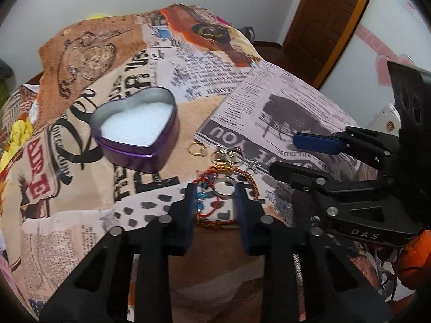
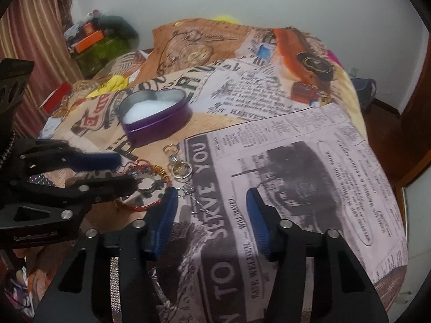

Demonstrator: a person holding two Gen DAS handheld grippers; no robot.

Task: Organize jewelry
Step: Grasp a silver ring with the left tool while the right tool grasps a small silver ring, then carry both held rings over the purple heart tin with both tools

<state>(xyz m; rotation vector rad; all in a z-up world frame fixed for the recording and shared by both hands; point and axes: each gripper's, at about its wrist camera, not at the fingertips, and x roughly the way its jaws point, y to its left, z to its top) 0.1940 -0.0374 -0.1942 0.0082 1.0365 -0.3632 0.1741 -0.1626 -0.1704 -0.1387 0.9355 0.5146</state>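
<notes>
Open purple heart tin (image 1: 140,132); jewelry pile (image 1: 226,172) just beside

walls (image 2: 309,5): white | door (image 1: 326,18): brown wood | curtain (image 2: 29,27): striped red-brown | blanket (image 2: 309,140): newspaper-print

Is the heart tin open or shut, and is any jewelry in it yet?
Open: the tin has no lid on, and its white lining shows bare, no jewelry inside.
</notes>
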